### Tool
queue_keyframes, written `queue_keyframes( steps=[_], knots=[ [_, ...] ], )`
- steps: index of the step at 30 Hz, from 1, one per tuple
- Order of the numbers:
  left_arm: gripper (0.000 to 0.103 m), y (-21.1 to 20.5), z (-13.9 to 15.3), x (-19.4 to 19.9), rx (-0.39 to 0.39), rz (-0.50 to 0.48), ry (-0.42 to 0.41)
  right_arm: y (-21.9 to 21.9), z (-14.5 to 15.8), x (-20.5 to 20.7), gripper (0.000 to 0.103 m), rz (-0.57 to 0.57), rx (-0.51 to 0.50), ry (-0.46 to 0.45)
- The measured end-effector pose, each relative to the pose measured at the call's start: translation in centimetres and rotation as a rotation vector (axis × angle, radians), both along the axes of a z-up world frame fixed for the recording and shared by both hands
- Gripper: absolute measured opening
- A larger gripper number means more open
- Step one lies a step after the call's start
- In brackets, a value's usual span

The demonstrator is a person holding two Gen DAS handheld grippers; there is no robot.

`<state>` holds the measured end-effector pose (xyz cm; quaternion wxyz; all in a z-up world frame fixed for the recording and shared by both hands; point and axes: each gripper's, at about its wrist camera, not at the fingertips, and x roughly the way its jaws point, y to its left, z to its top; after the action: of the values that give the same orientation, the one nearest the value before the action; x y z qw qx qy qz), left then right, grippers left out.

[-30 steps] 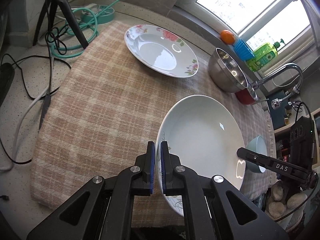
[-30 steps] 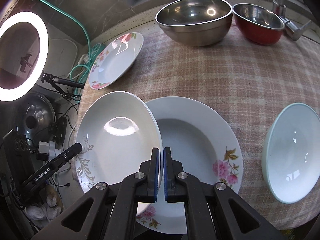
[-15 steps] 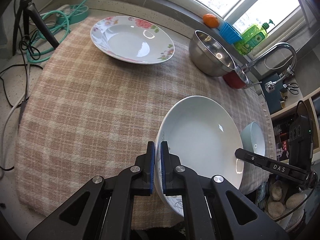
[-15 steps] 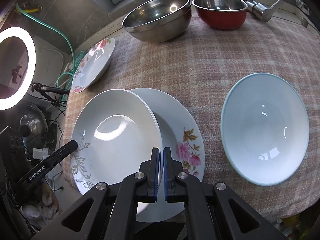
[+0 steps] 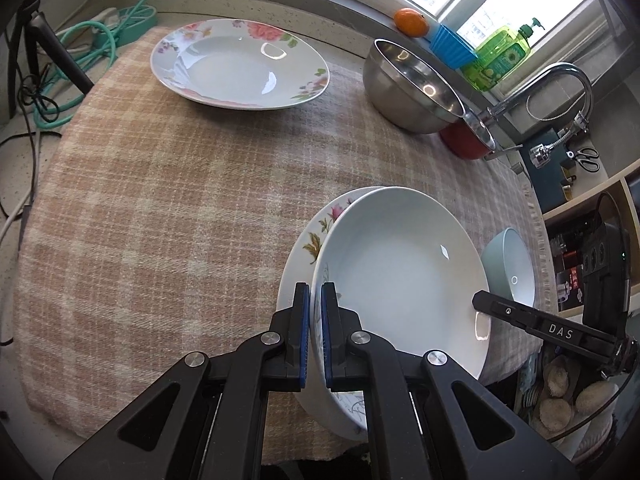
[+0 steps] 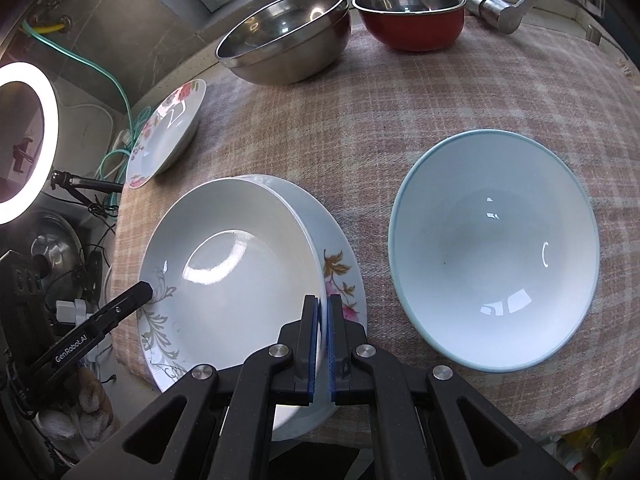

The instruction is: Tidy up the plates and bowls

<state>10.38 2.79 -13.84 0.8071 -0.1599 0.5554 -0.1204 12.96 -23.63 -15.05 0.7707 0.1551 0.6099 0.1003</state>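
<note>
A white plate with a grey leaf pattern (image 5: 400, 272) (image 6: 240, 264) hangs tilted just over a flower-rimmed plate (image 5: 316, 232) (image 6: 340, 272) on the checked cloth. My left gripper (image 5: 315, 292) is shut on its near-left rim. My right gripper (image 6: 323, 304) is shut on the opposite rim. Each view shows the other gripper's finger at the plate's far edge. Whether the two plates touch I cannot tell. A second flowered plate (image 5: 236, 68) (image 6: 168, 132) lies at the cloth's far corner. A pale blue bowl (image 6: 492, 252) (image 5: 512, 264) sits right of the stack.
A steel bowl (image 6: 284, 36) and a red bowl (image 6: 412, 20) stand at the back by the tap (image 5: 552, 84). Cables and a tripod leg (image 5: 60, 60) lie off the cloth's left side. A ring light (image 6: 24, 140) glows at the left.
Both grippers have carried the white plate across the cloth, so it now covers more of the flower-rimmed plate below. The blue bowl and back plate have shifted in view.
</note>
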Motion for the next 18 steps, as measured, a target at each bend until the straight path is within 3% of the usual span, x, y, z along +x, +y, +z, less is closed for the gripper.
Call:
queue_keyframes(
  steps=[18],
  knots=[
    [0.004,-0.36,-0.36,-0.17,0.033,0.006,0.006,0.03,-0.31,0.25,0.004,0.021,-0.004,0.007]
  ],
)
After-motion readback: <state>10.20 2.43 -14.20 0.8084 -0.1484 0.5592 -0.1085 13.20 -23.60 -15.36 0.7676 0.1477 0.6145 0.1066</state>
